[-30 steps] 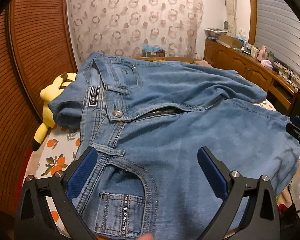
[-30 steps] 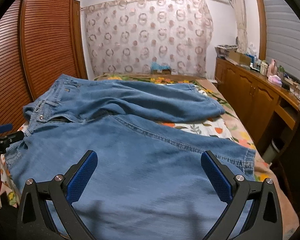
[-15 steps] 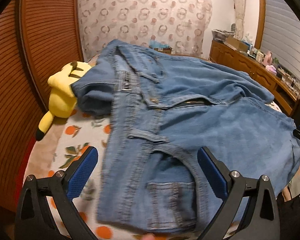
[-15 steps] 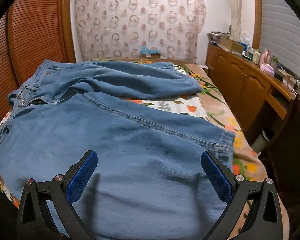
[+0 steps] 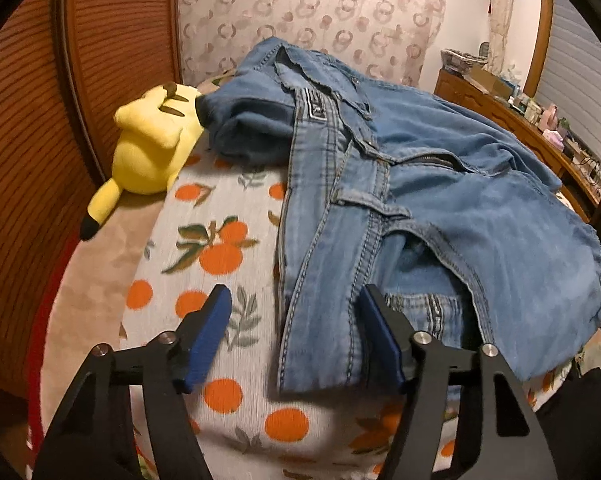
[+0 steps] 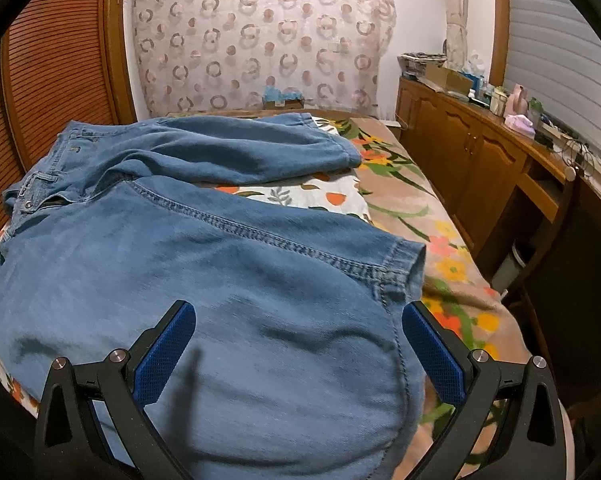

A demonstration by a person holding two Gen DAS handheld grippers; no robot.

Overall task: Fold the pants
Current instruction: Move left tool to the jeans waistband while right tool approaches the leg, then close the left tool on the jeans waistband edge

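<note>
Our left gripper [image 5: 294, 330], jaws closing, straddles the jeans [image 5: 440, 216] waistband corner; our right gripper [image 6: 298, 344] gapes over 1 leg

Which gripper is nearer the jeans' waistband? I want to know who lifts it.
Left. The left gripper straddles the waistband corner, jaws closing, not yet pinching. The right gripper hovers over the leg hem end.

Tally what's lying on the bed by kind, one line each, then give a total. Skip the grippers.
Jeans: 1
Yellow plush toy: 1
Orange-print sheet: 1
Flowered blanket: 1
Total: 4
</note>
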